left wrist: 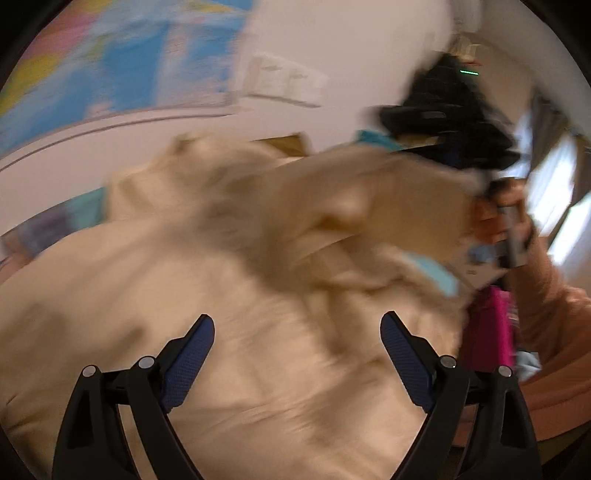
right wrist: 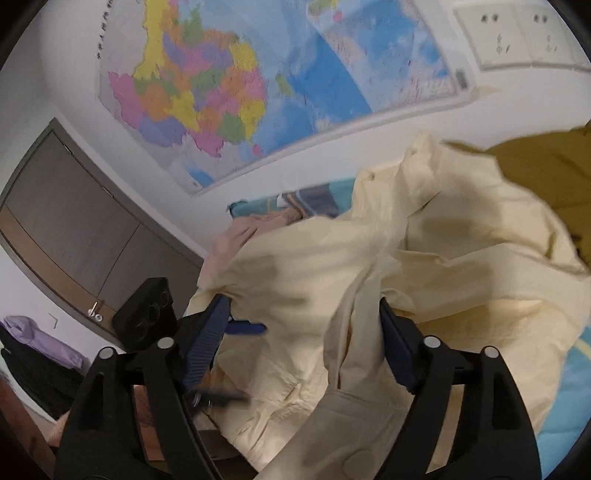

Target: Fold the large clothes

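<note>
A large cream garment (left wrist: 258, 295) lies crumpled and fills most of the blurred left wrist view. My left gripper (left wrist: 297, 328) is open above it, with nothing between its blue pads. The right gripper (left wrist: 498, 236) shows at the right of that view, held by a hand at the garment's raised edge. In the right wrist view the same cream garment (right wrist: 369, 295) is bunched, collar at the top. My right gripper (right wrist: 303, 314) has its jaws wide apart with cream fabric draped between them. The left gripper (right wrist: 147, 314) shows at the left.
A colourful wall map (right wrist: 240, 92) and wall sockets (right wrist: 524, 33) are behind. A turquoise patterned bed cover (right wrist: 569, 387) lies under the garment. A mustard cloth (right wrist: 546, 166) is at the far right, a dark door (right wrist: 74, 229) at the left. Dark clothes (left wrist: 454, 118) hang at the right.
</note>
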{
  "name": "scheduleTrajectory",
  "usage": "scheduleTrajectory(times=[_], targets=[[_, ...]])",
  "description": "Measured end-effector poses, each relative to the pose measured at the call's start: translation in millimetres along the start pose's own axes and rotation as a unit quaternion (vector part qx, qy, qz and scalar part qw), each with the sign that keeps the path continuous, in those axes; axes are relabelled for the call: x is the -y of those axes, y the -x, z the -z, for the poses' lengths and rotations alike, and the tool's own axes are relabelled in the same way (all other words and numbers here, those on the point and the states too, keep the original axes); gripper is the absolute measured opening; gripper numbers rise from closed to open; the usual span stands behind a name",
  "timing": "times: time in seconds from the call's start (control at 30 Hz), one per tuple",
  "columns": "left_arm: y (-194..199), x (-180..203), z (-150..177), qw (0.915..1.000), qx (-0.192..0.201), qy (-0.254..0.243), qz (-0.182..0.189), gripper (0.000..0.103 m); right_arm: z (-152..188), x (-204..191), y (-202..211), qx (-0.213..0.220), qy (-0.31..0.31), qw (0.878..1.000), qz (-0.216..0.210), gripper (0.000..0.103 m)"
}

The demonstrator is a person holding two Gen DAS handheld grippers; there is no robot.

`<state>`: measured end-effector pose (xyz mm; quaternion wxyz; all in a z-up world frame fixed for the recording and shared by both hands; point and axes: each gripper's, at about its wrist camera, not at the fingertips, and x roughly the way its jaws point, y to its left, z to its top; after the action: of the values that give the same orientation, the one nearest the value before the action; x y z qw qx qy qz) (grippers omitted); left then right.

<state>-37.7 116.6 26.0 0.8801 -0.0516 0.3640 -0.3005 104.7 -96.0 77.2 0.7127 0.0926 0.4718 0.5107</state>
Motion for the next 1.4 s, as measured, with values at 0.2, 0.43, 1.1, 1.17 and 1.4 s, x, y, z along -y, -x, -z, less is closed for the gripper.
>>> scheduleTrajectory(times=[0.2, 0.43, 1.1, 1.17, 1.4], targets=[[-34, 42, -24, 0.9989, 0.004, -0.013, 0.045, 0.093, 0, -4, -39, -0.033, 0.001, 0.999, -0.009, 0.078], [-61, -3, -18, 0.9966, -0.049, 0.065, 0.006, 0.004, 1, -2, -25, -0.024, 0.004, 1.0, -0.016, 0.077], [34, -123, 46, 0.9723, -0.085, 0.147, -0.16, 0.06, 32, 176, 66, 0.112, -0.081, 0.97, 0.198, 0.079], [38, -118, 42, 0.9773, -0.067, 0.132, -0.152, 0.075, 25, 173, 64, 0.109, -0.072, 0.97, 0.203, 0.079], [-11, -115, 20, 0.9736, -0.111, 0.12, -0.159, 0.065, -5, 163, 20, 0.05, -0.014, 0.967, 0.249, 0.065]])
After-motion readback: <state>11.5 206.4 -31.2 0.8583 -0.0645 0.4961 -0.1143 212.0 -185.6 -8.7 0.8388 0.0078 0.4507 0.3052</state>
